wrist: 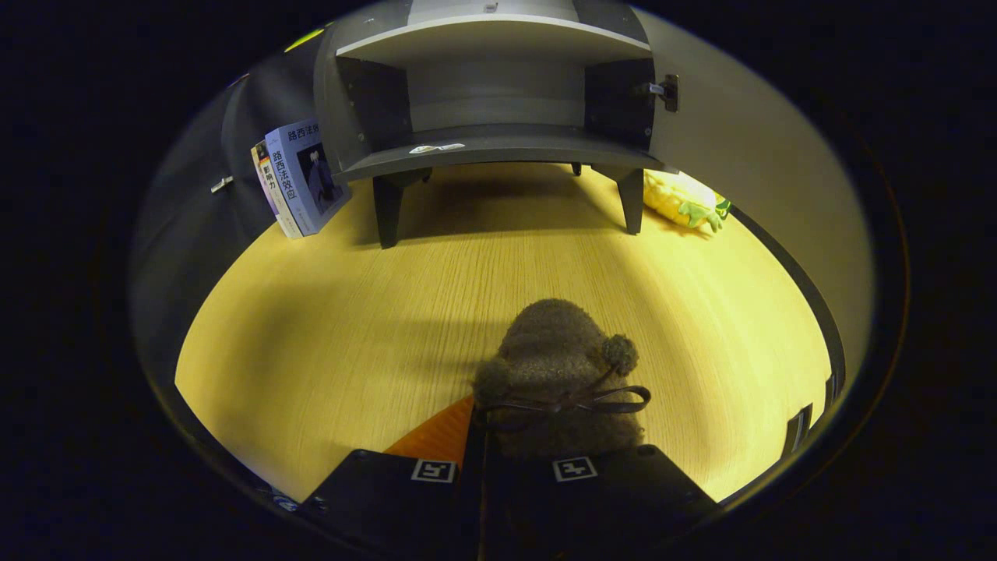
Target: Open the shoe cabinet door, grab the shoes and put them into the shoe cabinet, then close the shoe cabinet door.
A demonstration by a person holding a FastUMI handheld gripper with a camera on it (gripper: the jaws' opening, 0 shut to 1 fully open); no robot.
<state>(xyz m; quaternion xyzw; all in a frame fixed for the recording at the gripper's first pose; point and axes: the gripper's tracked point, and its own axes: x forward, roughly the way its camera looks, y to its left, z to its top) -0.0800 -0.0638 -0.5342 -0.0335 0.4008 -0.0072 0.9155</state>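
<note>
Gripper (506,467) closed on fuzzy brown shoe (557,374), held above the table (311,327); open cabinet (494,109) stands far ahead.

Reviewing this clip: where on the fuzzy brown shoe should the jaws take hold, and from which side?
The gripper already seems closed on the brown shoe at its near opening edge, toe pointing ahead toward the open shoe cabinet. That thin collar is probably the best grip: it fits between the jaws, unlike the bulky rounded toe. Come from behind the heel, clear of the bow.
</note>
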